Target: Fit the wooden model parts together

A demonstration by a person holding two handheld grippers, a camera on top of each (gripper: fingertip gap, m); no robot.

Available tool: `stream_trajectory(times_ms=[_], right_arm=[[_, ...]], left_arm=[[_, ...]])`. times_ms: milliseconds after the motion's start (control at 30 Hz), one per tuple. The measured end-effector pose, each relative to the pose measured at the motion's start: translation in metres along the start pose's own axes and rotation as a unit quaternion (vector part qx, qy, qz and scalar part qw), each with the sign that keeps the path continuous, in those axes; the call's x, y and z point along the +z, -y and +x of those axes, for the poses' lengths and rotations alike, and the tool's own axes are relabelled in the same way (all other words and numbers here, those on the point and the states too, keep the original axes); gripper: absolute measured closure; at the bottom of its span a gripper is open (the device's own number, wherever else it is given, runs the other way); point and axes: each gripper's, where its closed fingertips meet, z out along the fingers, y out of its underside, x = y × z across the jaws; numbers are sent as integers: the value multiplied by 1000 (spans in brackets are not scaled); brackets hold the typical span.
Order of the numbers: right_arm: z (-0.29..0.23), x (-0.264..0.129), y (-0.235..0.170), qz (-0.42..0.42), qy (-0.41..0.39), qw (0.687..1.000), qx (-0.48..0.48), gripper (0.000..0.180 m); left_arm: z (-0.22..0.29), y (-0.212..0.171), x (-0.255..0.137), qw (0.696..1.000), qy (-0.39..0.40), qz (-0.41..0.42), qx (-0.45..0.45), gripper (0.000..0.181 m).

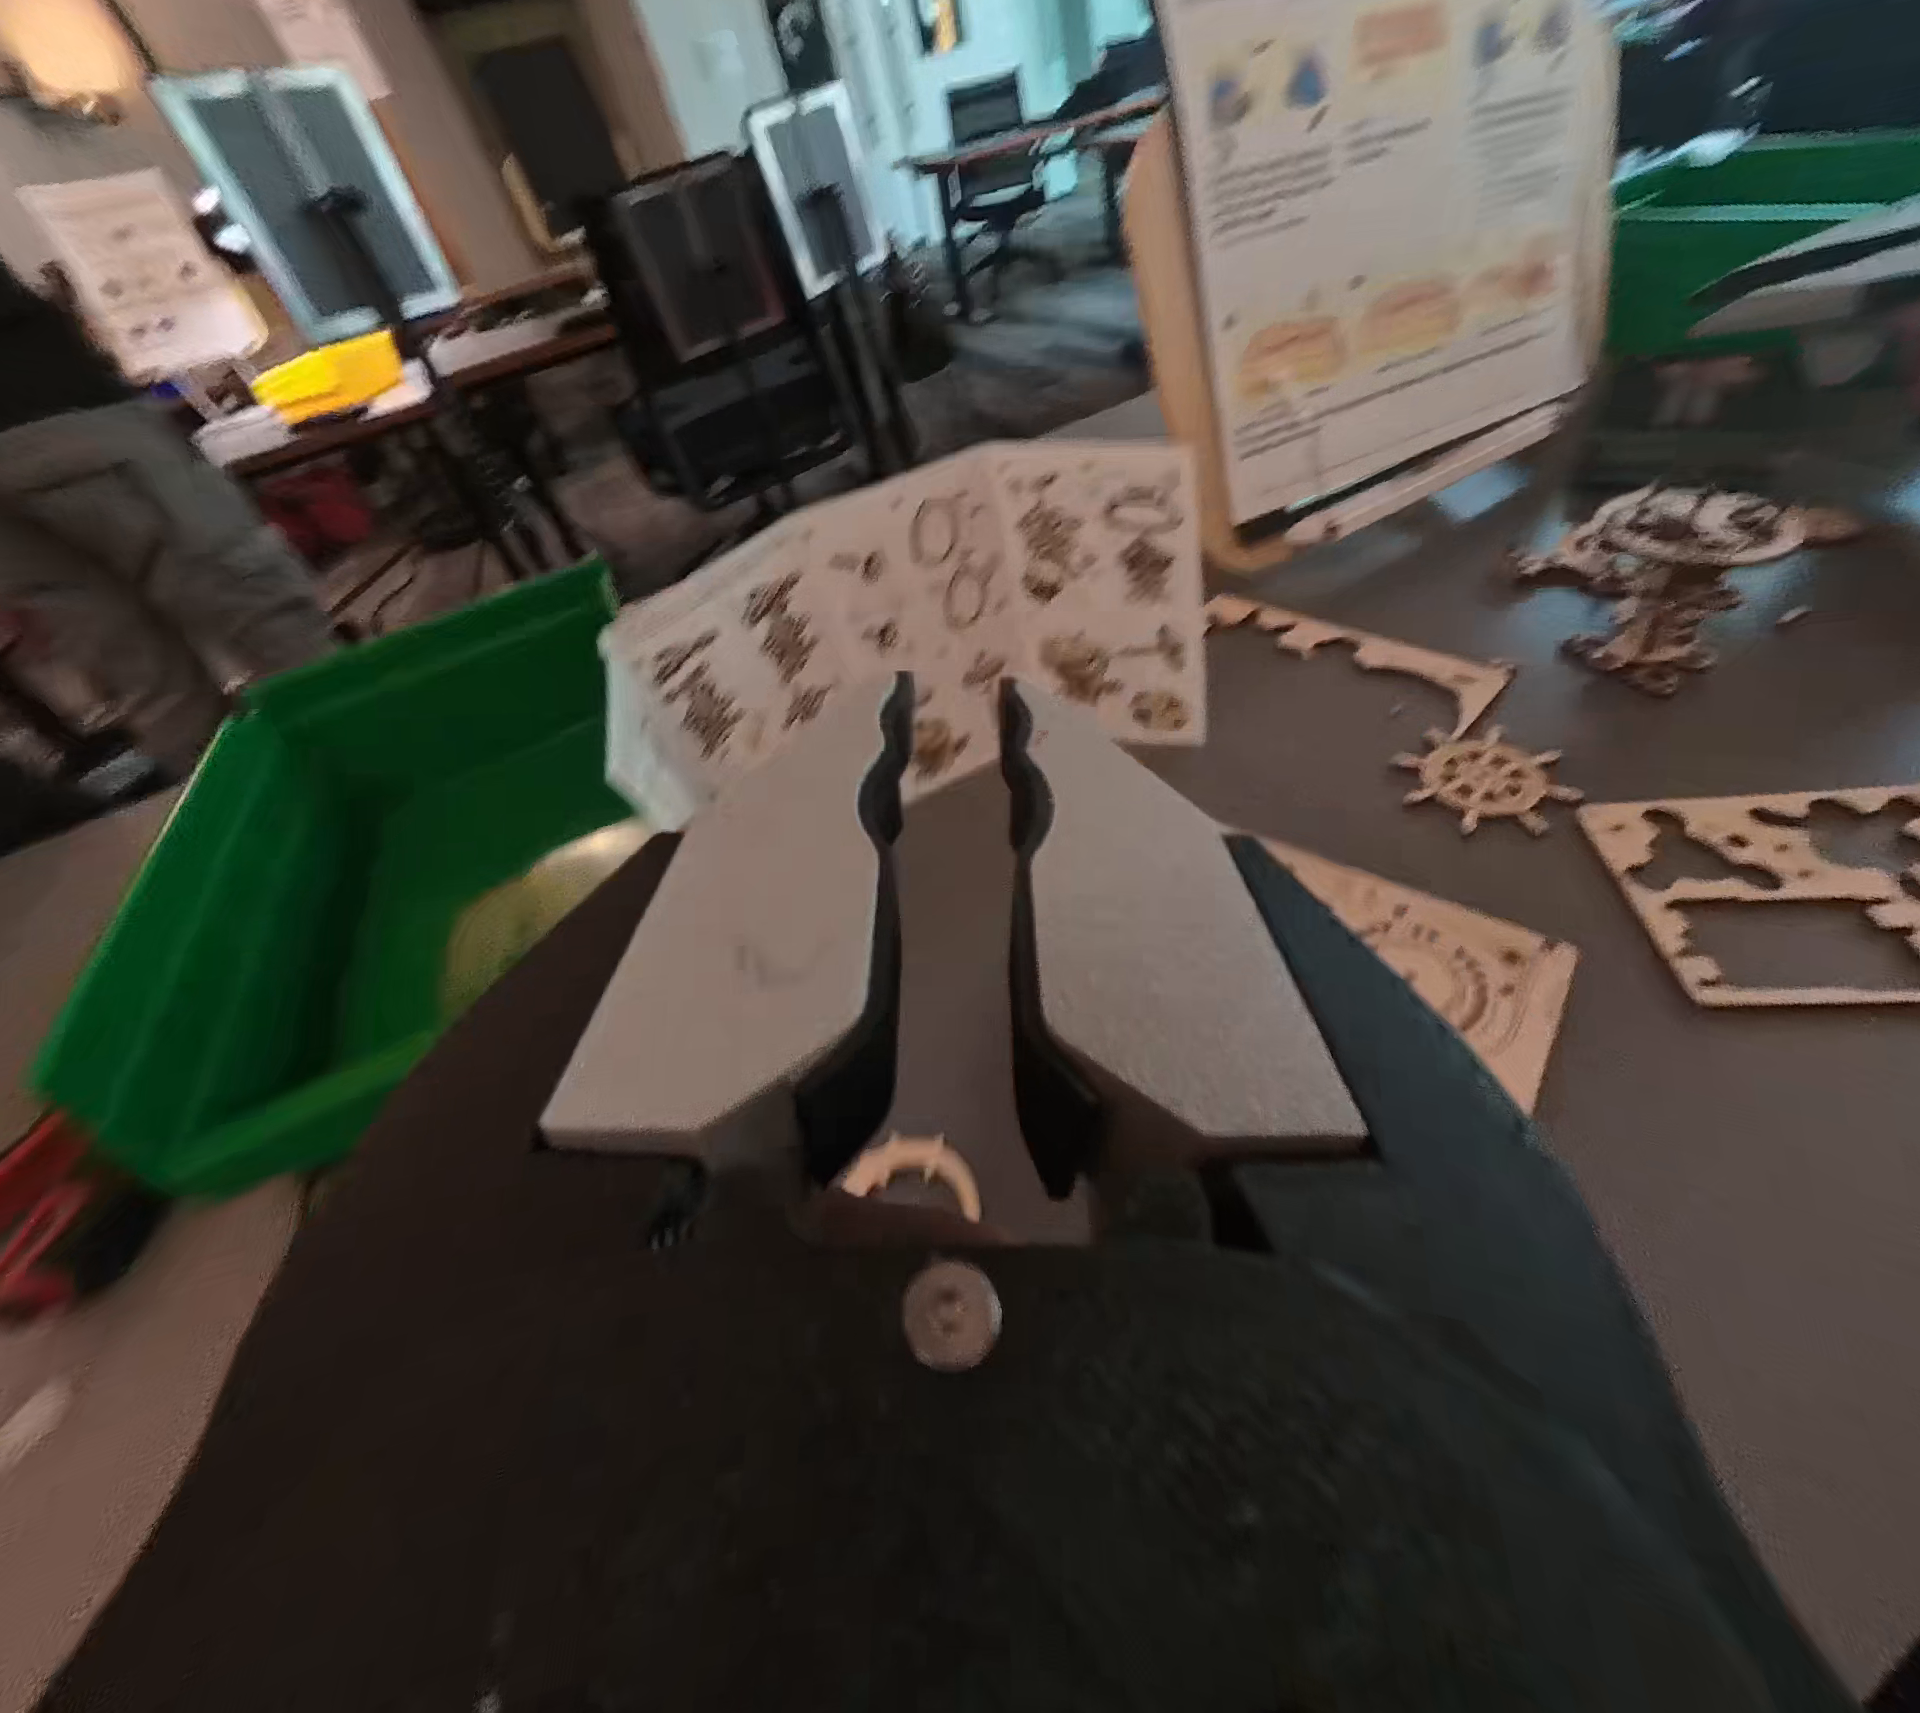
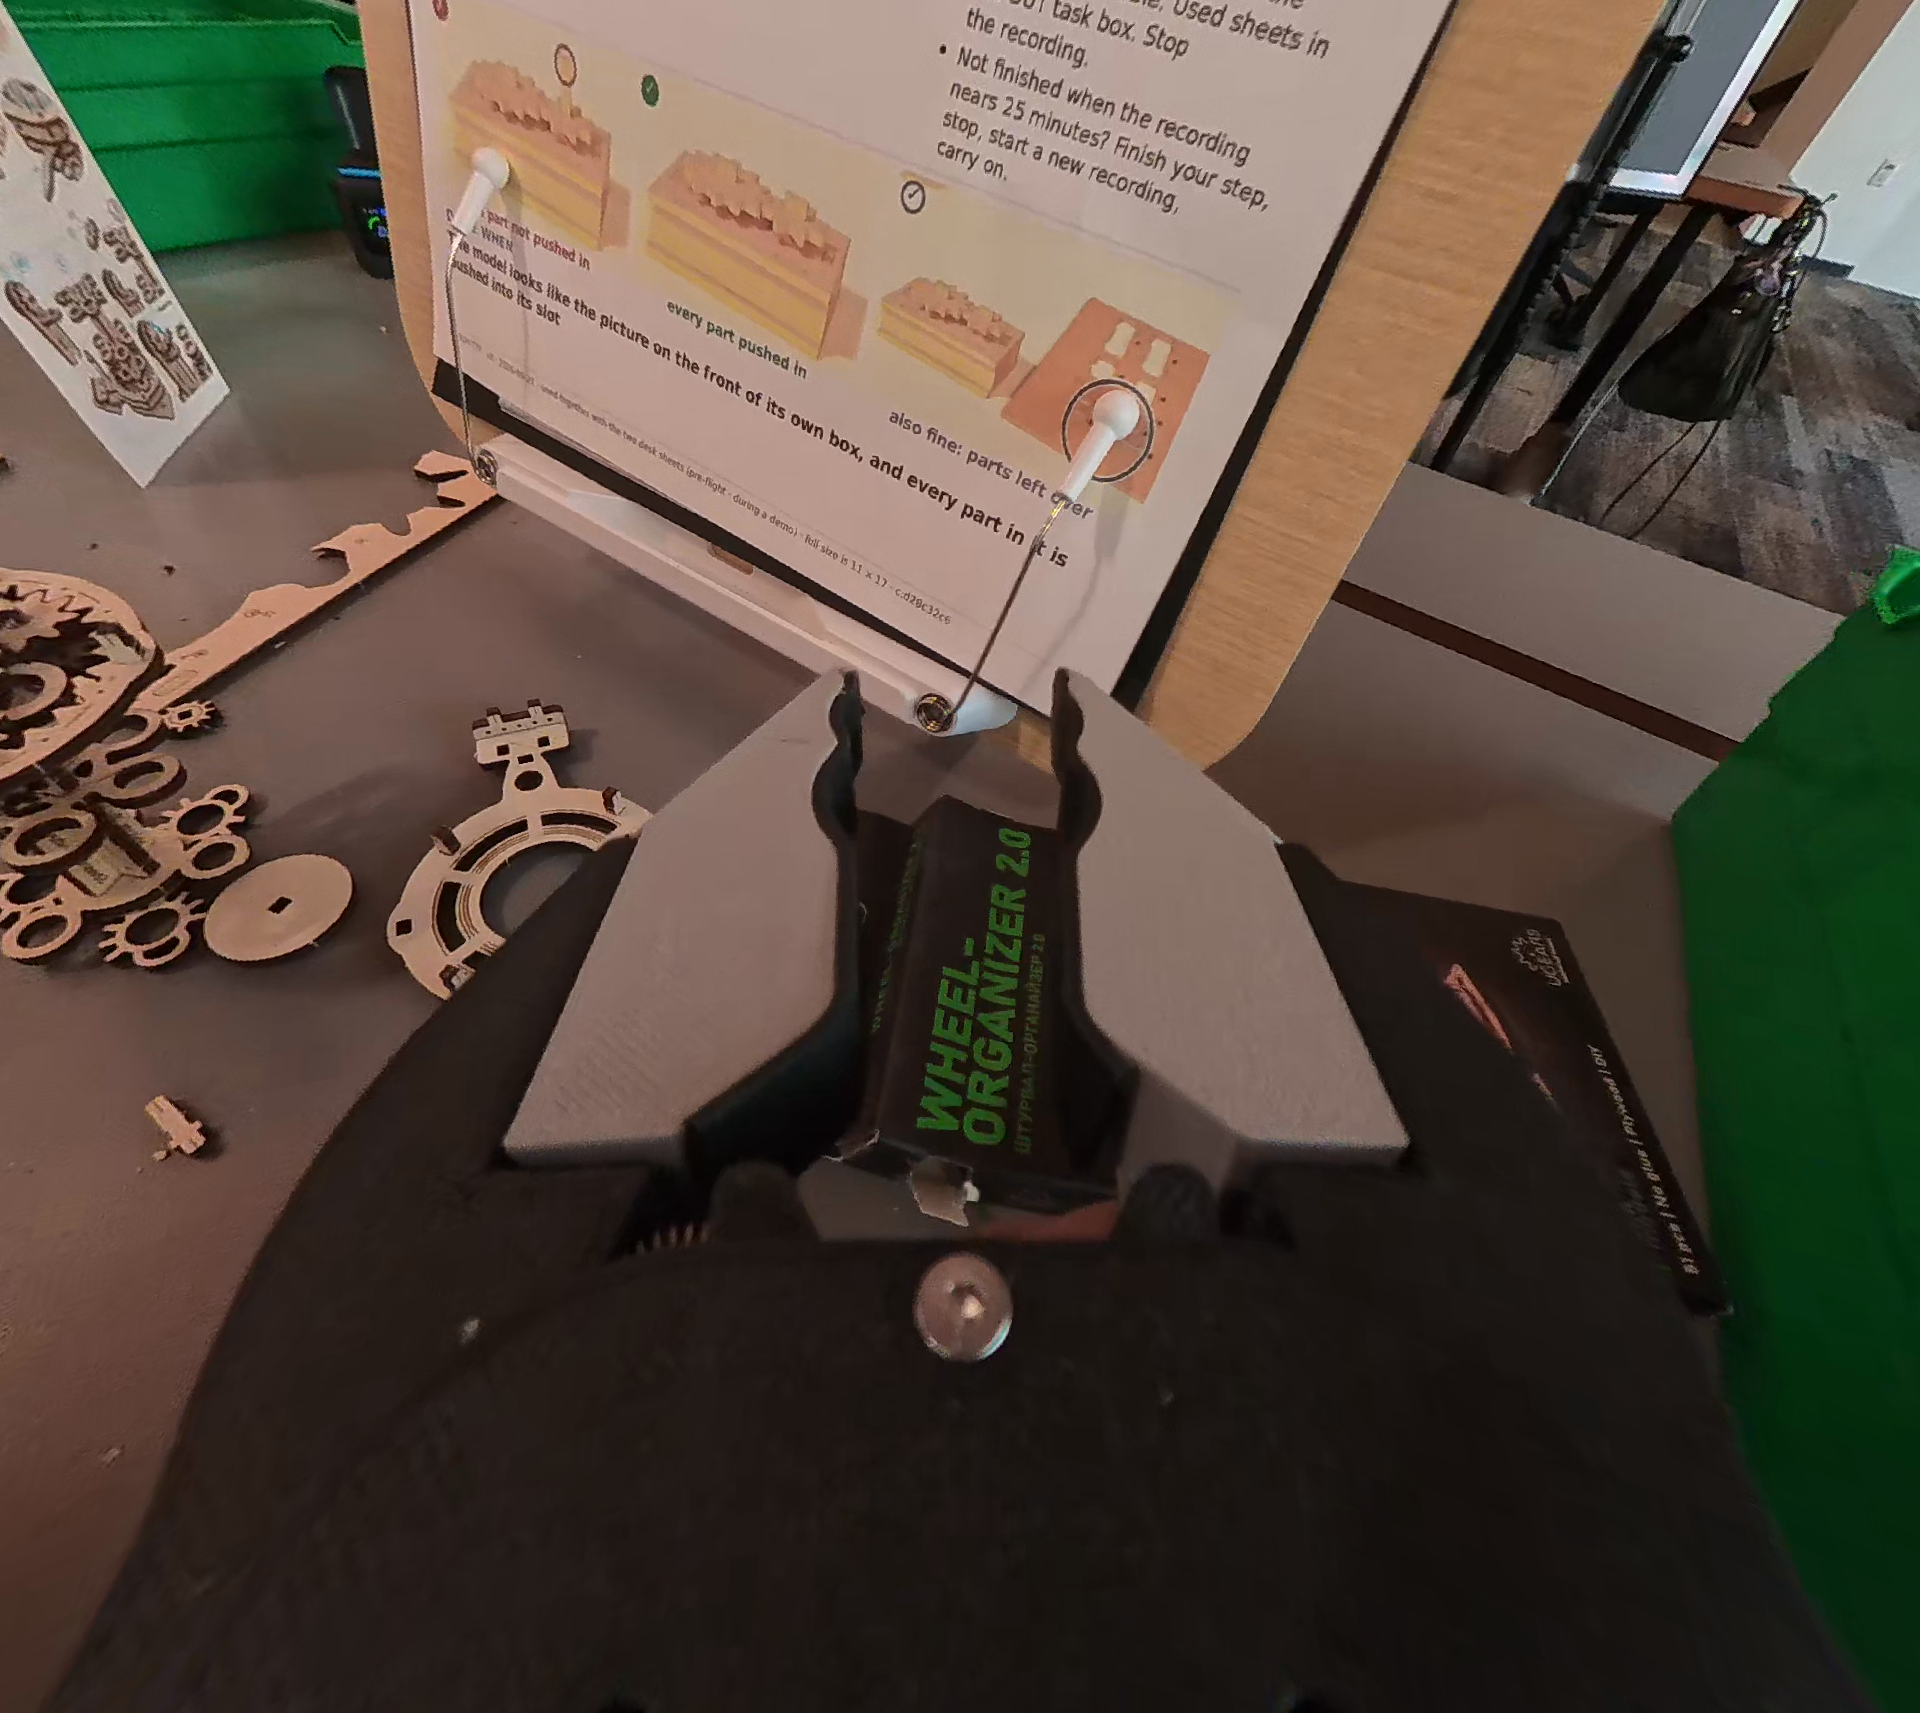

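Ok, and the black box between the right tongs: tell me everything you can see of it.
The black box is a long, narrow carton that looks like cardboard, with green printing along its upper face. It lies lengthwise between the fingers of the right tongs, which close on its two long sides. Its near end is torn, showing pale card. A wider black part with small print runs out to the right under the tongs; whether it rests on the grey table is hidden.

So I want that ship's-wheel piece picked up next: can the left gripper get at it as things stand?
Probably yes. The wheel piece lies flat on open table, apart from the wooden sheets beside it, ahead and to the right of the left gripper. Its jaws stand slightly apart with nothing visibly held.
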Motion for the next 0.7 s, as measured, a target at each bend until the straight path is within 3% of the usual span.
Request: stream_trajectory(times_ms=[33, 267, 700], right_arm=[[-1, 1, -1, -3, 0, 1000, -2, 145], [-1, 1, -3, -10, -7, 1000, -7, 145], [-4, 3, -7, -20, -2, 1000, -6, 146]], left_arm=[[-6, -12, -8, 1000, 15, -20, -5, 163], [-38, -75, -65, 988, 109, -89, -60, 153], [-89, -135, -195, 943, 255, -191, -92, 147]])
